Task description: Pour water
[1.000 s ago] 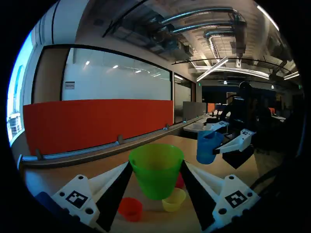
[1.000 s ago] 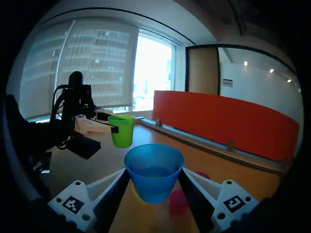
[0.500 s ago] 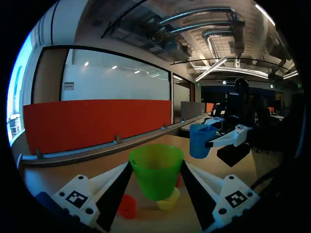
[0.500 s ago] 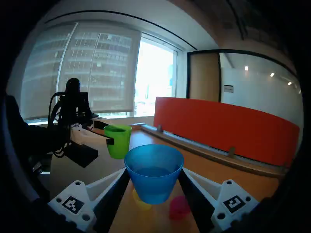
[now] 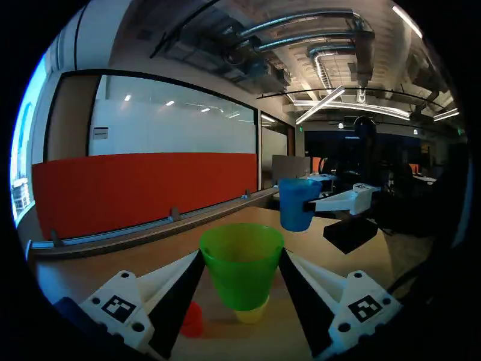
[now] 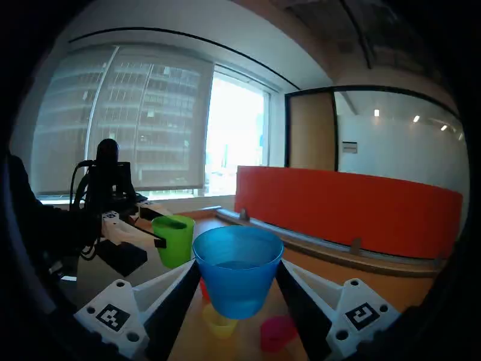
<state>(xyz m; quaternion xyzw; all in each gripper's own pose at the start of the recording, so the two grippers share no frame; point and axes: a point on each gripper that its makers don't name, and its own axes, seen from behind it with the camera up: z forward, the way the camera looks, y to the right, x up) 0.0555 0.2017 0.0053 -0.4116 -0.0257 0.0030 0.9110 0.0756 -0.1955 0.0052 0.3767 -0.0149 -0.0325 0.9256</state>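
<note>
In the left gripper view, a small red cup stands on the wooden table at lower left, partly hidden by a gripper finger. At centre, the left gripper is closed on an upright green cup, one finger pressing each side, and the cup is raised above the table. A yellow cup peeks out just beneath it. To the right and farther off, the right gripper holds a blue cup upright in the air, apart from the green cup. A long orange panel runs behind the table.

In the right gripper view, the left gripper appears at left with the green cup between its fingers. At centre, the right gripper's two fingers clamp the blue cup, which is upright with water visible inside. Below it on the table sit the yellow cup and, to its right, a pink cup. A bright window lies beyond.
</note>
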